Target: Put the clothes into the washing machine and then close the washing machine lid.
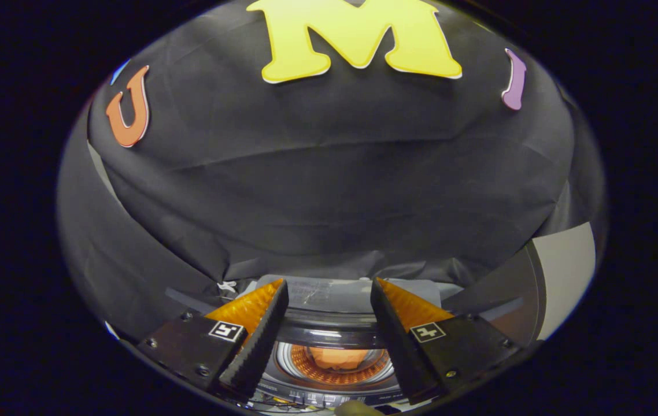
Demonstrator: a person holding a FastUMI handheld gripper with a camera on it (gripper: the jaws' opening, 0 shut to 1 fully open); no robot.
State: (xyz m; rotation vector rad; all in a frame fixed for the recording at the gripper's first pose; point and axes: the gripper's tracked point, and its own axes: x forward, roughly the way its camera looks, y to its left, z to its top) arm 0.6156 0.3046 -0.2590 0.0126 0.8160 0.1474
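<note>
Looking down past my claw (329, 341), I see its fingers spread wide with nothing between them. Below the gap sits the washing machine (335, 346), its lid (329, 326) shut, orange clothes (337, 358) dimly visible through the window. Fingers cover the machine's sides; its control panel (317, 398) is cut off and unreadable.

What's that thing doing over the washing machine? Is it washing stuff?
A person is holding a gripper above a small top-loading washing machine. Its two fingers are spread open with nothing between them. Looking down between the fingers, you can see the drum, and something orange, likely the clothes, is already lying inside. The lid looks to be standing up at the back, so the machine is still open. Closing the lid looks like the step left to do.
</note>
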